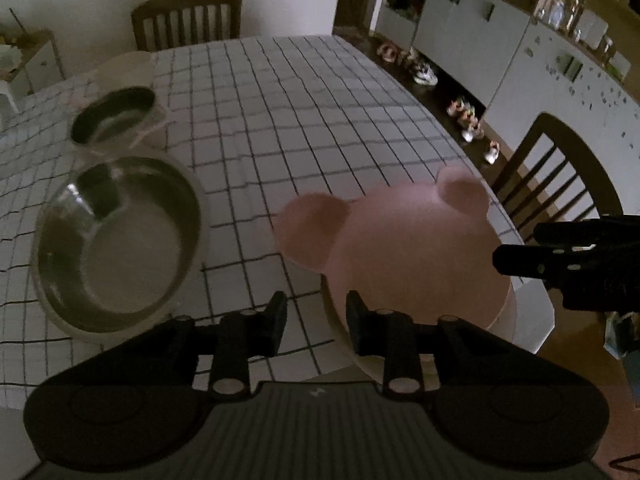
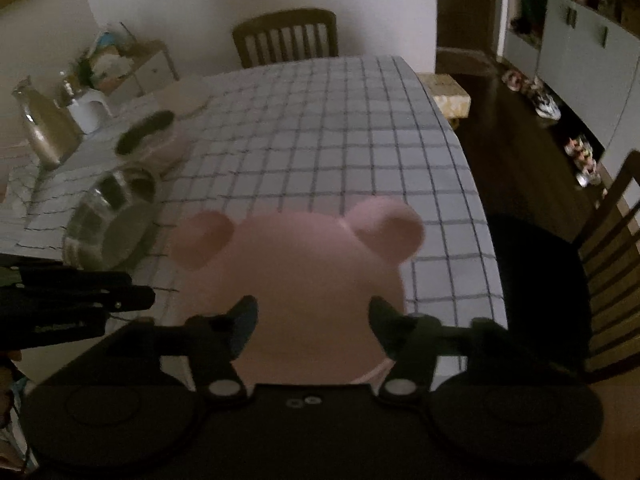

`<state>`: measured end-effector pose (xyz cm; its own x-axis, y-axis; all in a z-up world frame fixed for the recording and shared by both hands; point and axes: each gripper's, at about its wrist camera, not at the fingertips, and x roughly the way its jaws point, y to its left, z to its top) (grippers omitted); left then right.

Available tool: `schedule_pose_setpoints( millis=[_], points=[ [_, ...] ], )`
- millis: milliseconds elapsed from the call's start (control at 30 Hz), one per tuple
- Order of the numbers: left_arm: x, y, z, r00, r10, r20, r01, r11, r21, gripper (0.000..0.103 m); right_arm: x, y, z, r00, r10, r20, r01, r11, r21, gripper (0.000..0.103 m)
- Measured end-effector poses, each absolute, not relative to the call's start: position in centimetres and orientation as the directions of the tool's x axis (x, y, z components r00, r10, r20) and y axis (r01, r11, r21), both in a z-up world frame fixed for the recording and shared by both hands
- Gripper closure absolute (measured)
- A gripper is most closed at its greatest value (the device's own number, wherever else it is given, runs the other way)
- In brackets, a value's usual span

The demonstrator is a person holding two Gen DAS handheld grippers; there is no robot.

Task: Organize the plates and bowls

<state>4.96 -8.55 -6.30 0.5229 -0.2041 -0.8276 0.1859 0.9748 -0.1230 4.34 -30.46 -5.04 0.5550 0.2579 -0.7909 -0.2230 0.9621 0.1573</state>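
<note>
Pink bear-eared plate [image 2: 304,276] at the table's [image 1: 300,120] near edge; my grippers' jaws spread, holding nothing.
Only my right gripper [image 2: 312,320] view shows the glass carafe [image 2: 44,132] at ten o'clock; left gripper [image 1: 316,320] doesn't.

A dimly lit dining room in a family home.
A worktop [image 1: 280,92] under a checked cloth stands ringed by wooden slat-back chairs [image 1: 188,18]; pale cupboards [image 1: 472,32] with cluttered shelves line one wall, pairs of shoes [image 1: 466,118] sit along the dark floor, and bowls [image 1: 120,240] and a pink bear-eared plate [image 2: 304,280] wait on the cloth.

No legible text, faint lettering on the left gripper [image 2: 76,304] too blurred to read
</note>
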Motion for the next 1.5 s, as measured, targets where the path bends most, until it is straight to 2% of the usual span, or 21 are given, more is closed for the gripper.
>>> schedule_pose_setpoints(
  millis=[33, 100, 267, 433, 600, 867, 1100, 1200, 1500],
  points=[
    [4.7, -8.1, -6.0, 0.536, -0.200, -0.820, 0.176, 0.977, -0.123, 0.049, 4.2, -30.1, -4.7, 0.563, 0.260, -0.785, -0.230, 0.961, 0.154, 0.030],
    [4.2, -7.3, -5.3, 0.574, -0.181, -0.798, 0.151, 0.982, -0.114, 0.036, 4.3, -29.4, -4.2, 0.571, 0.273, -0.774, -0.246, 0.957, 0.155, 0.027],
    [3.5, -5.3, -4.0, 0.612, -0.160, -0.775, 0.105, 0.987, -0.121, 0.036, 4.2, -27.3, -2.9, 0.587, 0.303, -0.751, -0.289, 0.945, 0.156, 0.019],
    [2.5, -2.9, -3.0, 0.645, -0.125, -0.754, 0.046, 0.991, -0.125, 0.032, 4.0, -24.7, -1.7, 0.617, 0.319, -0.720, -0.334, 0.934, 0.128, 0.006],
    [1.8, -0.7, -2.4, 0.667, -0.079, -0.741, -0.020, 0.992, -0.124, 0.027, 3.8, -22.3, -0.7, 0.649, 0.340, -0.681, -0.374, 0.921, 0.104, 0.000],
    [2.2, 3.7, -2.8, 0.671, 0.023, -0.741, -0.160, 0.981, -0.114, 0.026, 5.5, -18.6, -0.2, 0.664, 0.345, -0.664, -0.420, 0.906, 0.051, 0.000],
    [4.7, 6.8, -4.9, 0.630, 0.088, -0.772, -0.243, 0.966, -0.088, 0.026, 9.8, -15.5, -2.5, 0.578, 0.382, -0.721, -0.484, 0.872, 0.074, 0.001],
    [6.0, 8.0, -6.3, 0.593, 0.112, -0.797, -0.288, 0.954, -0.080, 0.026, 11.9, -14.1, -4.1, 0.535, 0.379, -0.755, -0.497, 0.864, 0.081, 0.004],
    [8.4, 9.4, -9.2, 0.519, 0.127, -0.845, -0.334, 0.940, -0.064, 0.028, 15.7, -11.5, -7.7, 0.423, 0.362, -0.831, -0.500, 0.858, 0.120, 0.024]
  ],
)
